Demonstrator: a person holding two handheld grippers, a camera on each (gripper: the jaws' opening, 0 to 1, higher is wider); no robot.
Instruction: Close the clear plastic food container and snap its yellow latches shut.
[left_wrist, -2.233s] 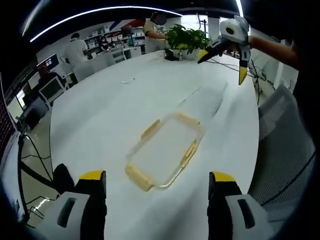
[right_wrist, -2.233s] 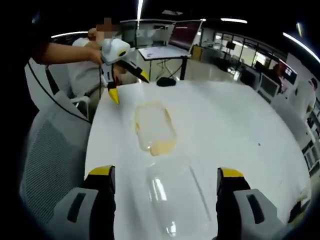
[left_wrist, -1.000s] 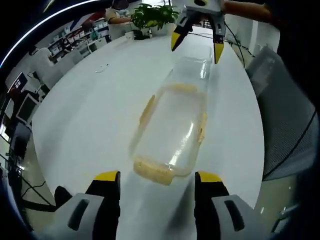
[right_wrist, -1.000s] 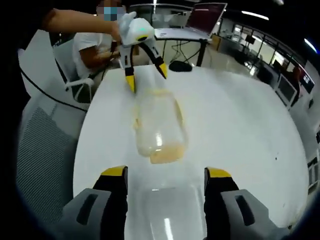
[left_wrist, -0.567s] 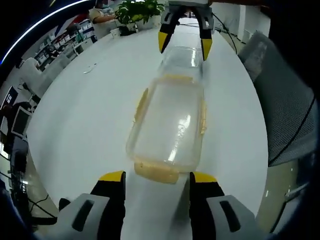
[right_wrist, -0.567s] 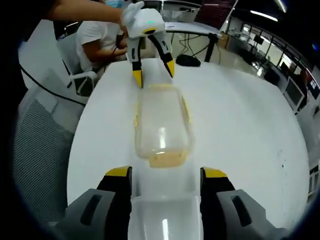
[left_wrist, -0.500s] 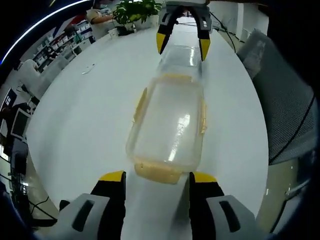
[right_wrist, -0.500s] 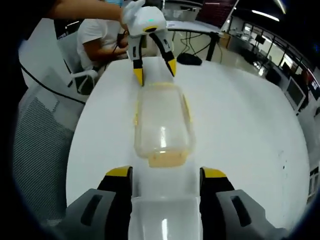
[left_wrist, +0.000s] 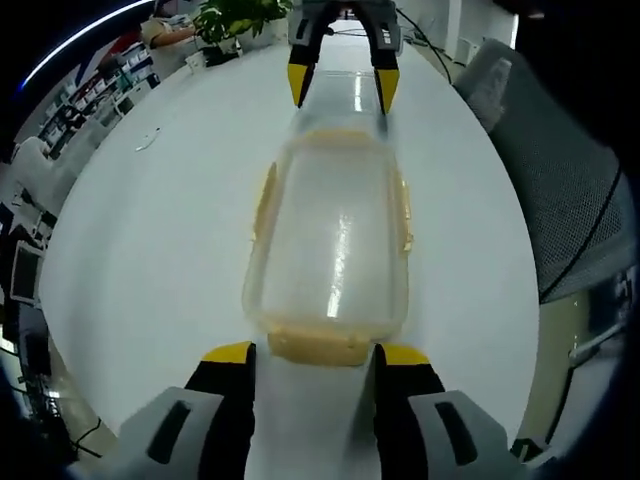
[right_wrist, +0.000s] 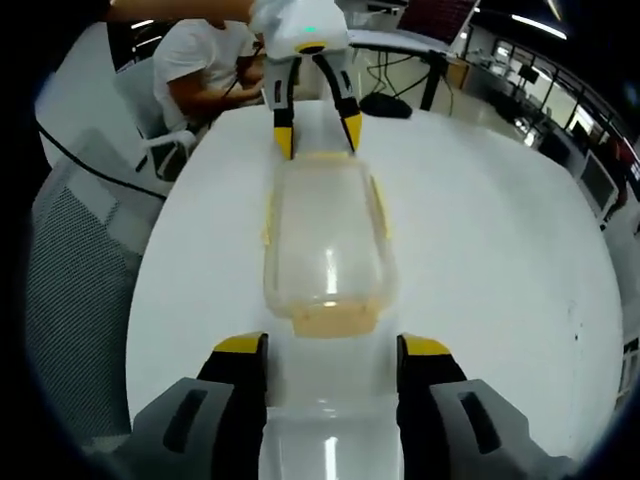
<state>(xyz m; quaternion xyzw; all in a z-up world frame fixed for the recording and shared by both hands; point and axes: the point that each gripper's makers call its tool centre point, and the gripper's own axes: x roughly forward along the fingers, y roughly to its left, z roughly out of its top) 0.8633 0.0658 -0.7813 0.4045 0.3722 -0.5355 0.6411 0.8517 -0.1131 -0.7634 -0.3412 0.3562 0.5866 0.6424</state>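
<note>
White table (left_wrist: 150, 230) spans frame. Clear container (left_wrist: 330, 235) lies centre frame, lid seemingly on, yellow latches (left_wrist: 318, 345) look flared out, not snapped. Your left gripper (left_wrist: 310, 358), bottom centre, jaws partly open, straddling near-end latch, holding nothing. Your right gripper (right_wrist: 332, 350) likewise at opposite end. All latching left, as far as you can judge.

Opposed close views, shared container (left_wrist: 330, 240)
</note>
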